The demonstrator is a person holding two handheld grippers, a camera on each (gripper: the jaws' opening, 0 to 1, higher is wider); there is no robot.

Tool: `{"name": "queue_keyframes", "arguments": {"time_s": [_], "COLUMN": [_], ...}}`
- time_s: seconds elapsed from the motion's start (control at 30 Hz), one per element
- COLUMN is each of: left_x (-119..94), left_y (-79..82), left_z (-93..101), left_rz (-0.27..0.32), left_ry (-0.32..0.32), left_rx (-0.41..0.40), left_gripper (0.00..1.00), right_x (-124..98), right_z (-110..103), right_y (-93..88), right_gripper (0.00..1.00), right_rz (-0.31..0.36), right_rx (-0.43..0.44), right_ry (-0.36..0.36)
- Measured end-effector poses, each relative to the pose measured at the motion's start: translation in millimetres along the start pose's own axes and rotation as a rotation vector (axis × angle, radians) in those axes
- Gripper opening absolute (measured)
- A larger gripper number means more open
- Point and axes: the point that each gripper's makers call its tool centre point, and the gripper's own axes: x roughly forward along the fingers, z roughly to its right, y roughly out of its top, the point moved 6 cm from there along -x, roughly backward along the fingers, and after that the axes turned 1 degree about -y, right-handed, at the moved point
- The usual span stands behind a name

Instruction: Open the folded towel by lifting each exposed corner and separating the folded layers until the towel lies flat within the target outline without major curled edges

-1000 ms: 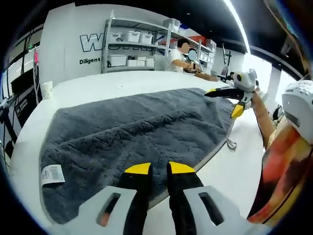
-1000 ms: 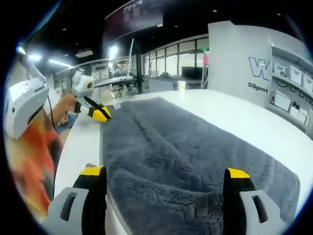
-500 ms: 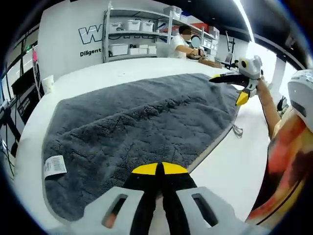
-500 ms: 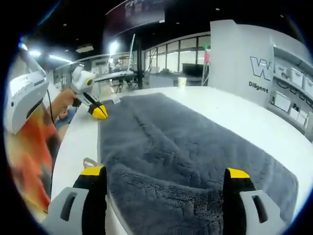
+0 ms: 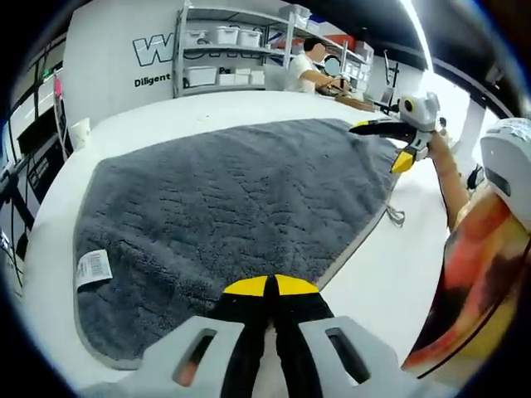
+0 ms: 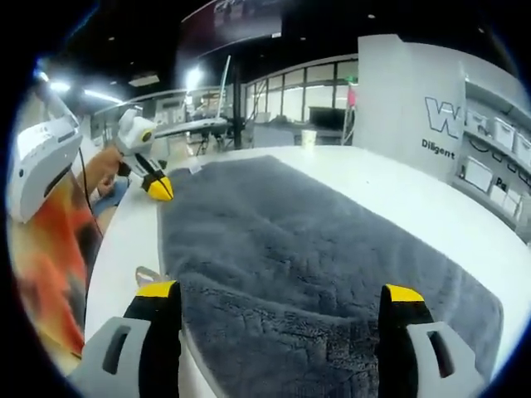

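Holding the near edge of the grey towel, your left hand-held gripper has its two yellow-tipped jaws pressed together with no gap between them; the tips sit right at the towel's pale hem, and the fabric seems pinched there, though the contact itself is hard to make out. Towel lies spread across the white worktop, mostly flat, pile showing faint creases. A white label sits at the towel's corner on the left of the left gripper view, lying on the pile.

Your right hand-held gripper has its jaws spread wide, one tip at each side of the right gripper view, with the towel running between and beneath them. Whether the tips touch the fabric cannot be told. A small loop pokes out at the towel's edge just beside the jaw on the left of that view.

Each gripper shows in the other's view: the right one at the towel's far corner, jaws apart; the left one at the far edge, tips together.

Beyond the towel, a paper cup stands on the worktop, well apart from the fabric. Shelving with white bins lines the back wall, and a person sits near it.
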Motion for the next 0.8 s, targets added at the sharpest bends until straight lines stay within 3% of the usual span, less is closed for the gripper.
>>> {"name": "queue_keyframes", "arguments": {"time_s": [0.2, 0.33, 0.47, 0.7, 0.77, 0.8], "left_x": [-1.0, -0.6, -5.9, -14.8, -15.6, -15.6], "left_y": [-0.8, 4.5, 19.7, 34.7, 37.6, 38.0], "left_z": [0.4, 2.1, 5.0, 0.0, -5.9, -9.0], "left_rz": [0.000, 0.058, 0.159, 0.274, 0.309, 0.316], "left_ry": [-0.003, -0.031, -0.051, -0.073, -0.050, -0.038], "left_rx": [0.001, -0.004, 0.001, -0.031, -0.053, -0.054], "left_gripper": [0.01, 0.04, 0.21, 0.36, 0.46, 0.58], "right_x": [-2.1, -5.1, -8.0, -13.8, -16.7, -19.0], "right_z": [0.3, 0.4, 1.4, 2.2, 3.0, 3.9], "right_y": [-0.2, 1.0, 1.4, -0.3, -1.7, -2.4], "right_gripper": [0.99, 0.99, 0.99, 0.99, 0.99, 0.99], "right_rz": [-0.003, 0.002, 0.001, -0.010, -0.017, -0.021], "right_rx": [-0.005, -0.007, -0.001, -0.001, 0.000, 0.001], "right_ry": [-0.005, -0.009, -0.017, -0.034, -0.043, -0.050]}}
